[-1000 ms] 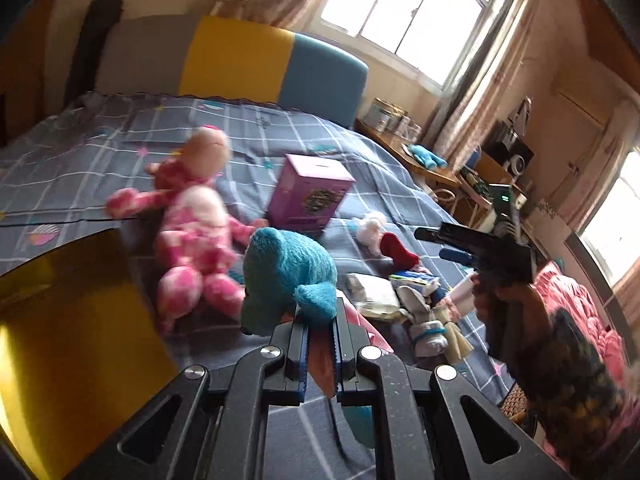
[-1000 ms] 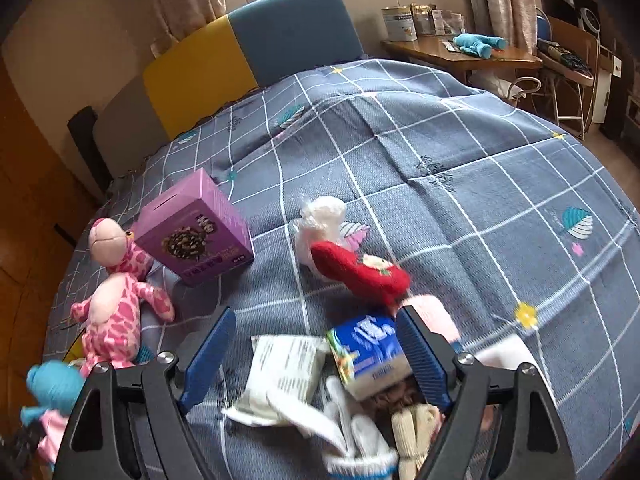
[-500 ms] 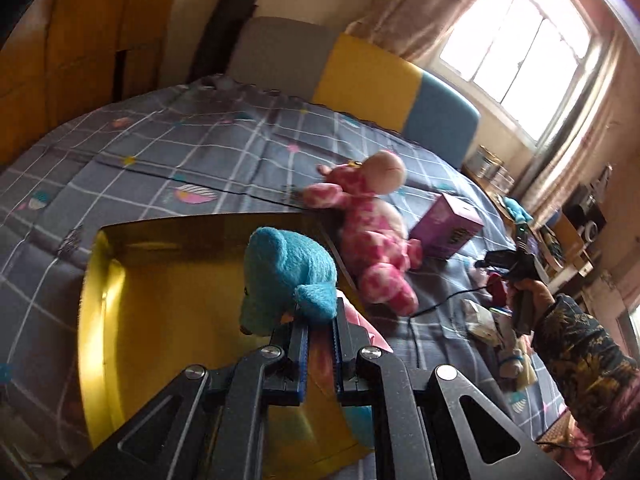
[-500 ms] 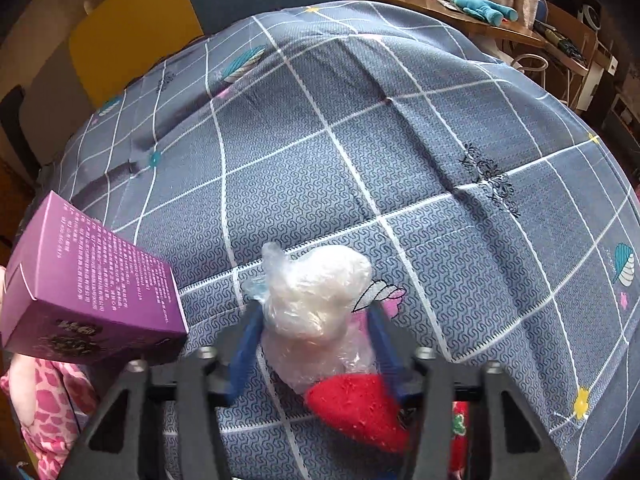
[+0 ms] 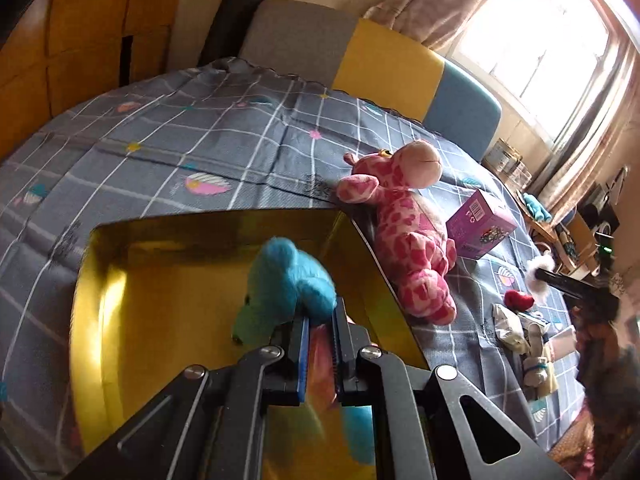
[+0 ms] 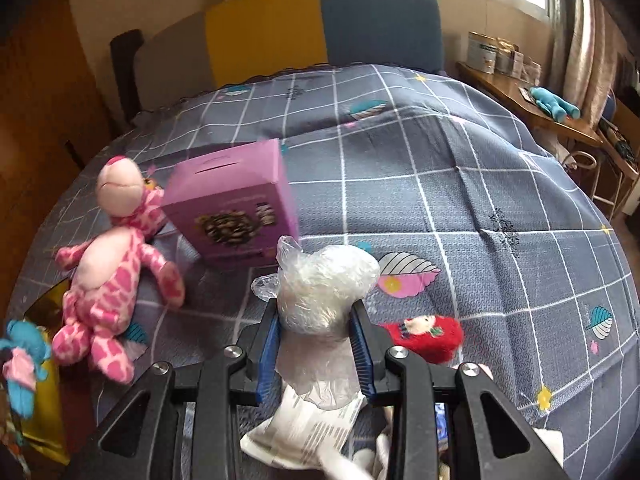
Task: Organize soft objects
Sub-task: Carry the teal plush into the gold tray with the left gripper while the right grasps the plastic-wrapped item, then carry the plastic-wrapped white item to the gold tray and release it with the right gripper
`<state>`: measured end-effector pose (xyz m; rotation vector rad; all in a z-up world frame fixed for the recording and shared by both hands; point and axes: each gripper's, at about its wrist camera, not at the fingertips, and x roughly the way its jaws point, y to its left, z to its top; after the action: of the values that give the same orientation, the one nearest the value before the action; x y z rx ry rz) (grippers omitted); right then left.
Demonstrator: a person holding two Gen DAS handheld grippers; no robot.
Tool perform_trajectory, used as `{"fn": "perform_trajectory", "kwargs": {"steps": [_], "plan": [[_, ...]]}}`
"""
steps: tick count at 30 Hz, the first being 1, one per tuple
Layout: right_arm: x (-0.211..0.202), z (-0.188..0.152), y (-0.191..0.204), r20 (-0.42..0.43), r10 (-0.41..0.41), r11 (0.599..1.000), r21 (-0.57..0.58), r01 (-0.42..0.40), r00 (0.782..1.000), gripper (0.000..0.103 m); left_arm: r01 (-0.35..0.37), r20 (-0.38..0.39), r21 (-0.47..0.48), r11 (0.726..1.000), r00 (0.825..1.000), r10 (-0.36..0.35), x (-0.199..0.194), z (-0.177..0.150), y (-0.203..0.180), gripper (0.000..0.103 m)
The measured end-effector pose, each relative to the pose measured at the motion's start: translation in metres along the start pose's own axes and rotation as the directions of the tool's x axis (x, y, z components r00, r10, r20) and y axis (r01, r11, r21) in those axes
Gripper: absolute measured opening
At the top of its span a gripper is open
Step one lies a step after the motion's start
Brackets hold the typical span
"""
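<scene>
My left hand-held gripper [image 5: 320, 320], clamped on blue plush [image 5: 288, 280], now over yellow tray [image 5: 100, 300]; right hand-held gripper [image 6: 316, 332] just pinched plastic-wrapped bundle [image 6: 324, 288] beside tray. Drop next.

Pink giraffe [image 5: 404, 236] (touching the yellow tray's [image 5: 100, 320] rim) blocks that side.

No legible text; print on purple box [image 6: 234, 216] and white packet [image 6: 308, 426] too blurred to read
</scene>
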<state>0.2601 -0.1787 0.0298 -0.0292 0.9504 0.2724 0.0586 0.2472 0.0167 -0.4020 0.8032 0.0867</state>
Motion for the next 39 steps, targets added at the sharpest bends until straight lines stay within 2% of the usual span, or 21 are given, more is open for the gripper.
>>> {"fn": "perform_trajectory", "kwargs": {"steps": [3,9,11,13,16,18,20,21,25,28,30,39], "plan": [[-0.016,-0.019,0.023,-0.003,0.028,0.998,-0.06,-0.029,1.0,0.032,0.007,-0.019,0.026,1.0,1.0,-0.007,0.021,0.007,-0.009,0.009],[-0.032,-0.066,0.057,-0.044,0.094,0.987,-0.13,-0.099,0.995,0.032,-0.019,-0.069,0.059,0.998,0.997,0.023,0.062,0.013,-0.022,0.009],[-0.032,-0.081,0.067,-0.064,0.109,0.983,-0.142,-0.117,0.992,0.032,-0.03,-0.065,0.043,0.999,0.997,0.033,0.07,0.016,-0.024,0.01],[-0.03,-0.098,0.074,-0.087,0.126,0.981,-0.14,-0.138,0.988,0.032,-0.012,-0.07,0.03,0.999,0.997,0.014,0.077,0.019,-0.025,0.015],[-0.023,-0.121,0.083,-0.125,0.149,0.978,-0.127,-0.165,0.981,0.032,-0.031,-0.072,0.029,0.999,0.997,0.033,0.083,0.022,-0.029,0.024],[-0.019,-0.134,0.09,-0.142,0.156,0.977,-0.124,-0.174,0.978,0.032,-0.052,-0.063,0.032,0.998,0.997,0.054,0.078,0.021,-0.031,0.035],[-0.017,-0.144,0.095,-0.149,0.159,0.976,-0.125,-0.178,0.976,0.032,-0.082,-0.037,0.033,0.996,0.996,0.083,0.065,0.018,-0.033,0.054],[-0.016,-0.148,0.097,-0.15,0.159,0.976,-0.123,-0.178,0.976,0.032,-0.095,-0.028,0.031,0.995,0.995,0.096,0.059,0.015,-0.033,0.057],[-0.014,-0.158,0.104,-0.152,0.167,0.975,-0.124,-0.186,0.974,0.032,-0.149,0.011,0.028,0.988,0.989,0.149,0.026,-0.001,-0.034,0.062],[-0.013,-0.161,0.109,-0.156,0.168,0.974,-0.127,-0.189,0.973,0.032,-0.167,0.029,0.014,0.986,0.986,0.166,0.004,-0.017,-0.034,0.069],[-0.011,-0.163,0.112,-0.157,0.172,0.973,-0.129,-0.193,0.973,0.032,-0.177,0.046,0.012,0.984,0.983,0.176,-0.009,-0.027,-0.036,0.071],[-0.019,-0.167,0.129,-0.144,0.203,0.965,-0.14,-0.223,0.969,0.032,-0.256,0.105,0.045,0.966,0.962,0.251,-0.044,-0.064,-0.046,0.079]]}}
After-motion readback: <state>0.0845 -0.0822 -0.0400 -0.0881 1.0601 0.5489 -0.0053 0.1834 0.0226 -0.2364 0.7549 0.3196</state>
